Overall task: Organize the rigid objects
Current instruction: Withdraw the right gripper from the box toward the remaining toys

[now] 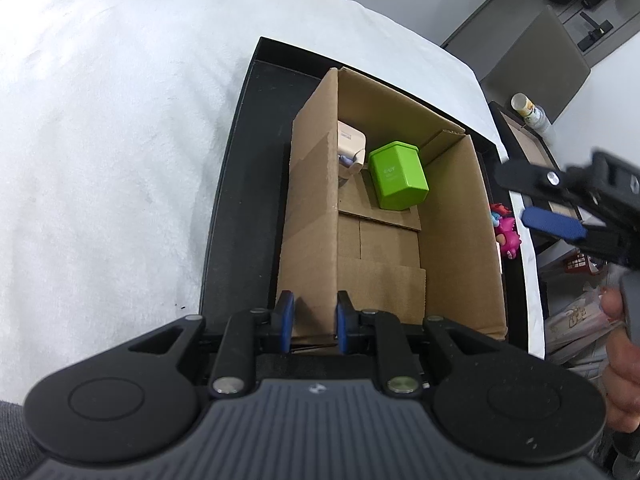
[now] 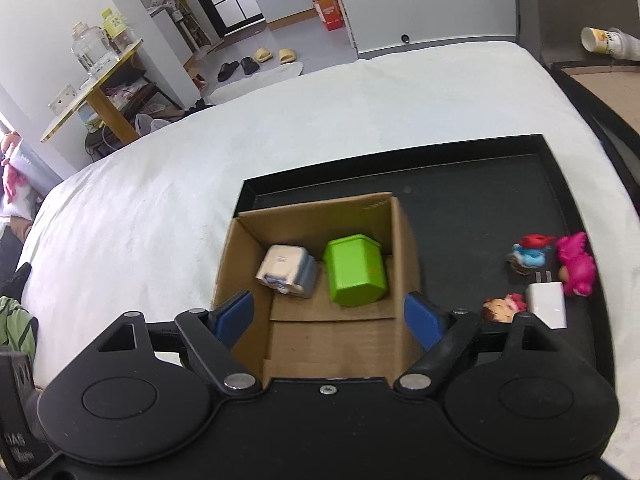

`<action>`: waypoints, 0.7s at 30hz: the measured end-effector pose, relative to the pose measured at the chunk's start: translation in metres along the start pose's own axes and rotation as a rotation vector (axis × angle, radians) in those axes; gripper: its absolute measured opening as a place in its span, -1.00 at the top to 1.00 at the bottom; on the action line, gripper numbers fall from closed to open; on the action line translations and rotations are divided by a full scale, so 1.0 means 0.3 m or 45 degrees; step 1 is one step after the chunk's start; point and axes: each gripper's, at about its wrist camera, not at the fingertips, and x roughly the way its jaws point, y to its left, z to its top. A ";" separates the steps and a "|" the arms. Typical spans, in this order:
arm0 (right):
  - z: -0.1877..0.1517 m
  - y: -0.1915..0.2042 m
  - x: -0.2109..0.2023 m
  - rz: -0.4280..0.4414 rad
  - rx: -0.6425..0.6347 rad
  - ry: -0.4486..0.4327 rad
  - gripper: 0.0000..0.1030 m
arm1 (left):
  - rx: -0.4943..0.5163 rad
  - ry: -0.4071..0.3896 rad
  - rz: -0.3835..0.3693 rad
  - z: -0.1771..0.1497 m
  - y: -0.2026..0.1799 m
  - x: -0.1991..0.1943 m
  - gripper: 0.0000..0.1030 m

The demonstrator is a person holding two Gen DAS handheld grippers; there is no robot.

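My left tool pinches the cardboard box wall, steadying it. My right tool hangs spread and empty above the box. Beside the box, the white charger looks light, stiff, slick; I'd grip its flat sides.

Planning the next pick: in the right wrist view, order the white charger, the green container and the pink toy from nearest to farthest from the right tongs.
From the right tongs:
1. green container, inside the cardboard box, just ahead.
2. white charger, on the black tray, off to the right.
3. pink toy, beyond the charger, near the tray's right edge.
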 end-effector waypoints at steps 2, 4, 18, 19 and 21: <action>0.001 -0.022 -0.015 -0.015 0.000 -0.012 -0.59 | 0.000 0.000 0.001 0.001 0.000 -0.001 0.63; 0.000 -0.045 -0.033 -0.017 0.012 -0.028 -0.64 | 0.005 0.000 0.002 0.000 -0.001 -0.002 0.63; -0.048 -0.227 -0.085 -0.072 0.140 -0.057 -0.76 | 0.001 0.004 0.029 0.000 -0.007 0.004 0.63; -0.052 -0.237 -0.088 -0.072 0.149 -0.058 -0.76 | 0.000 0.006 0.031 0.001 -0.008 0.007 0.63; -0.061 -0.261 -0.094 -0.074 0.164 -0.065 -0.76 | 0.008 0.006 0.041 0.002 -0.014 0.010 0.63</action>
